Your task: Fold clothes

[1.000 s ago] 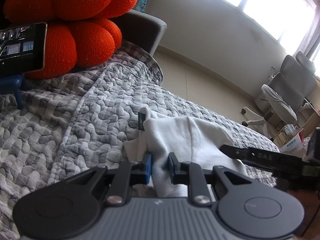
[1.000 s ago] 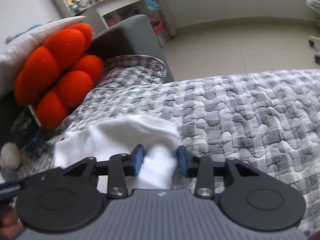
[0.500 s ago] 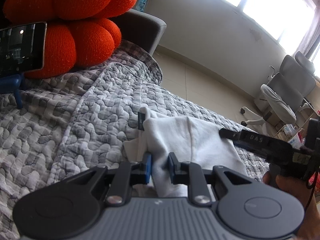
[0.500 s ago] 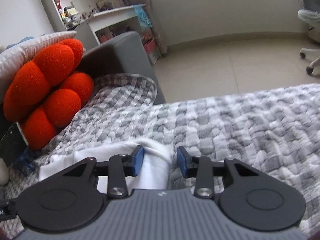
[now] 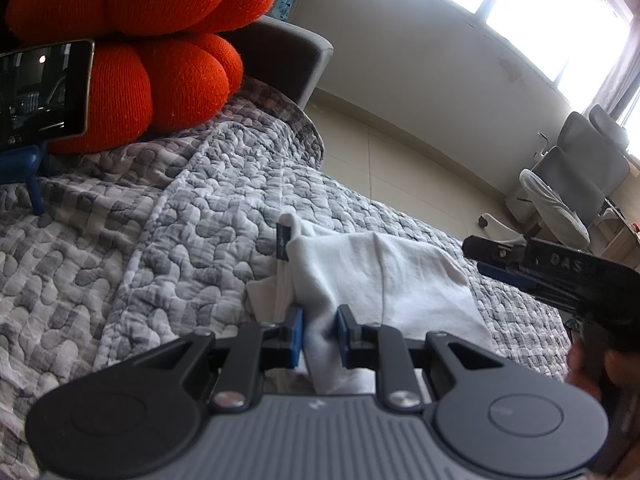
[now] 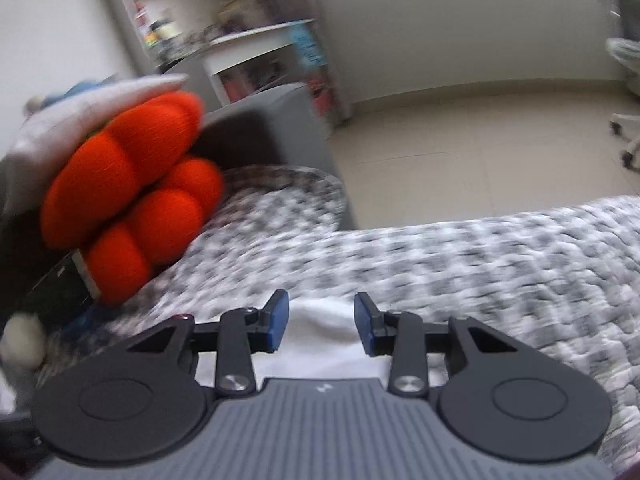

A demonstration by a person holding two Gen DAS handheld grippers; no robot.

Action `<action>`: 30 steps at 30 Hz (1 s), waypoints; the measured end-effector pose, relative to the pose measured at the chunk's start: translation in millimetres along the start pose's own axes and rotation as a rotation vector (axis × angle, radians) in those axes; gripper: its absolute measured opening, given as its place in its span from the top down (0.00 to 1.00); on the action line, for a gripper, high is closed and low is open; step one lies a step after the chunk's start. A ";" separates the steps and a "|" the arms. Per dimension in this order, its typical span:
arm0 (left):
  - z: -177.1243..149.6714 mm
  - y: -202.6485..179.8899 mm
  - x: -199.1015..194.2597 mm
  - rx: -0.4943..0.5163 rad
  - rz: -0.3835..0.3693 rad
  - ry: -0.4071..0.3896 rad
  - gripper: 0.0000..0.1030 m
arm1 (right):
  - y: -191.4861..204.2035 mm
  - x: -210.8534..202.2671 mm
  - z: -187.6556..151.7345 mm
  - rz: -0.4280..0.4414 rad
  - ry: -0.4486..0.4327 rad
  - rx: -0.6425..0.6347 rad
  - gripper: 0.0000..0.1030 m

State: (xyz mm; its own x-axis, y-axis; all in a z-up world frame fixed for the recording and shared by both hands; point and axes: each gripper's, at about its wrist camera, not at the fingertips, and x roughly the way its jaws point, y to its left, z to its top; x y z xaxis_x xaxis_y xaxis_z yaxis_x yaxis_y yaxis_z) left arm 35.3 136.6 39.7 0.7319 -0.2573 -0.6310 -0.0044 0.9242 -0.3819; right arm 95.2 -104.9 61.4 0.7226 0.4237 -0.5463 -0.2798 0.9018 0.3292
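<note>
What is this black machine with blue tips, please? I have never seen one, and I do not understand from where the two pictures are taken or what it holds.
It is no robot: a person holds a two-finger claw in each hand, and a wide-angle camera on each claw looks forward along its fingers. One picture is from the left claw, the other from the right claw. A white garment lies on a grey quilt, with an orange cushion and a phone behind. The left claw pinches a fold of the garment. The right claw stands open above it, holding nothing; its picture is blurred. A hand shows in the left picture.
</note>
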 end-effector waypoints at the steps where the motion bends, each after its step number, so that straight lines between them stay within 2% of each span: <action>1: 0.2 0.2 0.0 -0.002 -0.001 0.001 0.81 | 9.4 -2.2 -2.1 0.009 0.010 -0.032 0.63; 9: 1.2 2.5 -0.2 -0.016 -0.009 0.007 0.81 | 54.1 -7.6 -26.7 0.074 0.090 -0.178 0.63; 13: 1.3 3.2 -0.4 -0.019 -0.012 0.010 0.81 | 59.7 10.1 -38.2 0.053 0.184 -0.220 0.63; 18: 2.8 9.2 -1.8 -0.053 -0.038 0.017 0.80 | 63.6 14.5 -41.0 0.042 0.177 -0.235 0.62; 22: 3.7 18.7 -7.6 -0.122 -0.078 0.014 0.80 | 67.1 3.7 -39.9 0.083 0.152 -0.223 0.62; 24: 3.2 17.5 -7.2 -0.113 -0.076 0.015 0.81 | 72.2 -0.5 -41.8 0.106 0.146 -0.236 0.62; 30: 1.8 10.3 -5.9 -0.068 -0.048 0.014 0.81 | 83.7 5.8 -55.0 0.099 0.182 -0.282 0.62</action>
State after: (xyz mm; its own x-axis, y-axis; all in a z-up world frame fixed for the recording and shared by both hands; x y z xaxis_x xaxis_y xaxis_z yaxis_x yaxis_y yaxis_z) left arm 32.1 148.1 40.7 0.7229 -0.3052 -0.6198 -0.0160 0.8895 -0.4567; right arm 41.2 -22.3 43.4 0.5660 0.4953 -0.6590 -0.5250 0.8329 0.1752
